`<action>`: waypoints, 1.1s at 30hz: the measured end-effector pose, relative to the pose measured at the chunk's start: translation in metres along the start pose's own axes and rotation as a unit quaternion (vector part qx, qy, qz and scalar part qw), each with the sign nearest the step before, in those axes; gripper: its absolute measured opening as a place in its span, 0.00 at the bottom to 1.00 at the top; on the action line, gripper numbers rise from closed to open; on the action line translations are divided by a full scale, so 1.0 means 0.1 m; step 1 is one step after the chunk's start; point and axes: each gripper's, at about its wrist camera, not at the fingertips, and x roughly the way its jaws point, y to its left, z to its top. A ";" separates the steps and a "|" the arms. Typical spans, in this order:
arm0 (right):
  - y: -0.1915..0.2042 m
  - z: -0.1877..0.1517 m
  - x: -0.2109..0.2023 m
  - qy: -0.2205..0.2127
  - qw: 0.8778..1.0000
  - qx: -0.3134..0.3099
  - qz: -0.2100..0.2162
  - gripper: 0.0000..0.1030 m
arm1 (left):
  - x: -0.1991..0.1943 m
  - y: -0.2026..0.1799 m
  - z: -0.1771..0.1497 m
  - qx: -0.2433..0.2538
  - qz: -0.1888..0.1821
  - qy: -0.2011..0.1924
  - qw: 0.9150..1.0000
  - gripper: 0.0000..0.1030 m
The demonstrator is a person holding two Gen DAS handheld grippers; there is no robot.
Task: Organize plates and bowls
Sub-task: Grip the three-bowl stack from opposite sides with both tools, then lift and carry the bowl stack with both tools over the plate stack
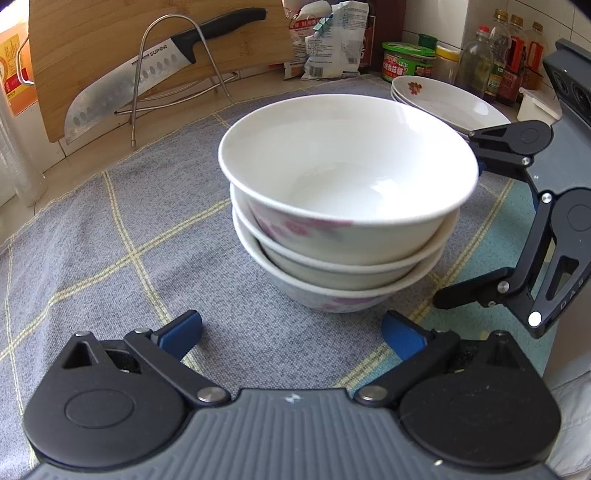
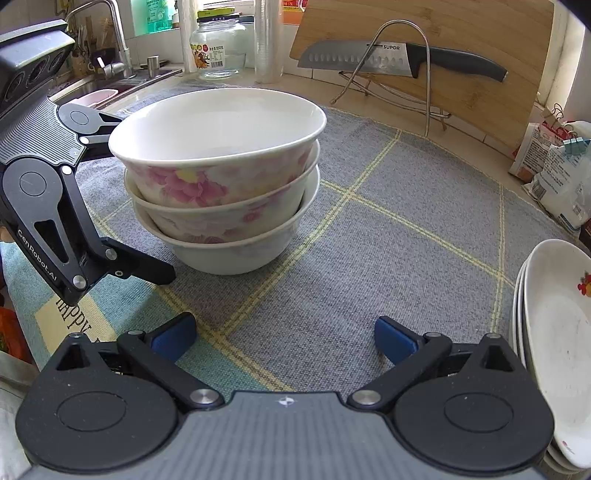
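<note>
Three bowls [image 1: 343,206] are being kept stacked on the cloth [image 1: 147,236], with plates [image 2: 554,354] stacked nearby. The left tool [image 1: 291,334] and right tool [image 2: 284,332] are being held wide open, with nothing gripped.

This is a home kitchen counter: a faucet [image 2: 110,33] over a sink [image 2: 92,86], a wooden cutting board [image 1: 122,48] with a knife [image 1: 147,74] on a wire rack, sauce bottles [image 1: 506,55], food bags [image 1: 328,40], and a woven cloth mat [image 2: 369,240].
</note>
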 end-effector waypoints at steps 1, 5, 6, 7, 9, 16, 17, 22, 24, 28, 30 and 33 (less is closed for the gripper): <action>0.00 0.00 0.00 0.001 1.000 -0.001 0.001 1.00 | 0.00 0.01 0.00 0.004 -0.003 0.000 1.000 1.00; -0.02 0.07 0.04 0.009 1.000 -0.009 0.007 1.00 | 0.02 0.04 0.02 0.027 -0.020 -0.005 0.999 1.00; -0.02 0.09 0.05 0.010 1.000 -0.013 0.009 1.00 | 0.03 0.05 0.03 0.035 -0.025 -0.005 0.999 1.00; -0.01 0.11 0.06 0.009 1.000 -0.017 0.010 1.00 | 0.03 0.06 0.04 0.041 -0.030 -0.005 0.999 1.00; 0.00 0.15 0.08 0.010 0.999 -0.029 0.013 1.00 | 0.05 0.08 0.06 0.059 -0.045 -0.006 0.997 1.00; 0.04 0.35 0.15 0.012 0.999 -0.047 0.023 1.00 | 0.10 0.16 0.14 0.112 -0.088 -0.009 0.990 0.96; 0.05 0.37 0.16 0.016 0.998 -0.049 0.024 1.00 | 0.10 0.17 0.15 0.119 -0.094 -0.010 0.988 0.96; 0.16 0.44 0.16 0.027 0.996 -0.084 0.033 0.88 | 0.09 0.19 0.18 0.145 -0.115 -0.014 0.983 0.88; 0.18 0.45 0.15 0.030 0.995 -0.093 0.034 0.85 | 0.10 0.19 0.18 0.150 -0.119 -0.013 0.981 0.88; 0.20 0.47 0.14 0.033 0.993 -0.106 0.049 0.77 | 0.08 0.19 0.19 0.163 -0.127 -0.010 0.978 0.82; 0.20 0.48 0.14 0.033 0.991 -0.112 0.059 0.72 | 0.08 0.18 0.19 0.168 -0.129 -0.011 0.977 0.81; 0.18 0.49 0.14 0.034 0.990 -0.117 0.068 0.71 | 0.08 0.18 0.18 0.170 -0.131 -0.011 0.977 0.79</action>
